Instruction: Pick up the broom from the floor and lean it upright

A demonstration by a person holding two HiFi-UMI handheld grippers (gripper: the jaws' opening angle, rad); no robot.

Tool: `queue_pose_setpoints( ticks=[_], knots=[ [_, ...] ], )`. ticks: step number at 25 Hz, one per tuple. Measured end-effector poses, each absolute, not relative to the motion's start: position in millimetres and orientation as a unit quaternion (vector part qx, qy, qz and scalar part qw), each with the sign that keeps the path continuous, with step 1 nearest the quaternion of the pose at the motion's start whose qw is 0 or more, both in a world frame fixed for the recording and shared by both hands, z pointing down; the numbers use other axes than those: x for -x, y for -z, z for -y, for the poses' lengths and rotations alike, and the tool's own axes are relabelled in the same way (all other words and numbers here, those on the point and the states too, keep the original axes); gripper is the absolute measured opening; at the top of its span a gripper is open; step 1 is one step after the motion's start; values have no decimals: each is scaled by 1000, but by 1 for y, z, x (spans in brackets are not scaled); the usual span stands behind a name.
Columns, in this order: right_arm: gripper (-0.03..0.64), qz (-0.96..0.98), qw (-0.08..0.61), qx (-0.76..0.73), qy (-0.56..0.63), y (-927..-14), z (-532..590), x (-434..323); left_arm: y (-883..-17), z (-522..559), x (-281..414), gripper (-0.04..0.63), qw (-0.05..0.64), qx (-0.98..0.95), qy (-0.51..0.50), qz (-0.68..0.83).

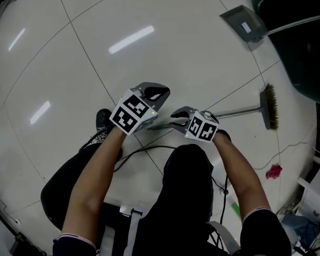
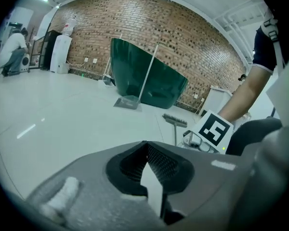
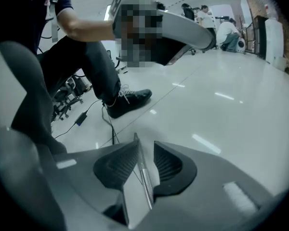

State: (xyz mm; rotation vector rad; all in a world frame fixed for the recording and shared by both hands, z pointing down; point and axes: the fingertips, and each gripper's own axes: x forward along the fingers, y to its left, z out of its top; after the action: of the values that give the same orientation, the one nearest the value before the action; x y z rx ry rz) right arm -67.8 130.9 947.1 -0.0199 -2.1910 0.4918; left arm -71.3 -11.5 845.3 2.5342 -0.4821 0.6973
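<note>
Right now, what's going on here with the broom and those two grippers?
A person is down low over the floor with a gripper in each hand. The broom lies flat on it. The right gripper is at the handle, jaws apart around the thin metal rod, not clamped. The left gripper is beside it, shut and empty.

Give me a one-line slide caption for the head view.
The open right gripper straddles the handle of the broom lying on the tiled floor; the shut left gripper hangs alongside.
</note>
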Motion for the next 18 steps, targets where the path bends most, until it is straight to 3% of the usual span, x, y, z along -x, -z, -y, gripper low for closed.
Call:
queue_pose_setpoints(
  ticks=[6,18],
  knots=[
    [109,865,450,103,-198,-1005,-168,81,-911,1,84,2,262,-907,-266,194],
    [153,840,486,171,-169,-1033,-193,79,-940,-25,107,2,270,-891,-303,202]
  ],
)
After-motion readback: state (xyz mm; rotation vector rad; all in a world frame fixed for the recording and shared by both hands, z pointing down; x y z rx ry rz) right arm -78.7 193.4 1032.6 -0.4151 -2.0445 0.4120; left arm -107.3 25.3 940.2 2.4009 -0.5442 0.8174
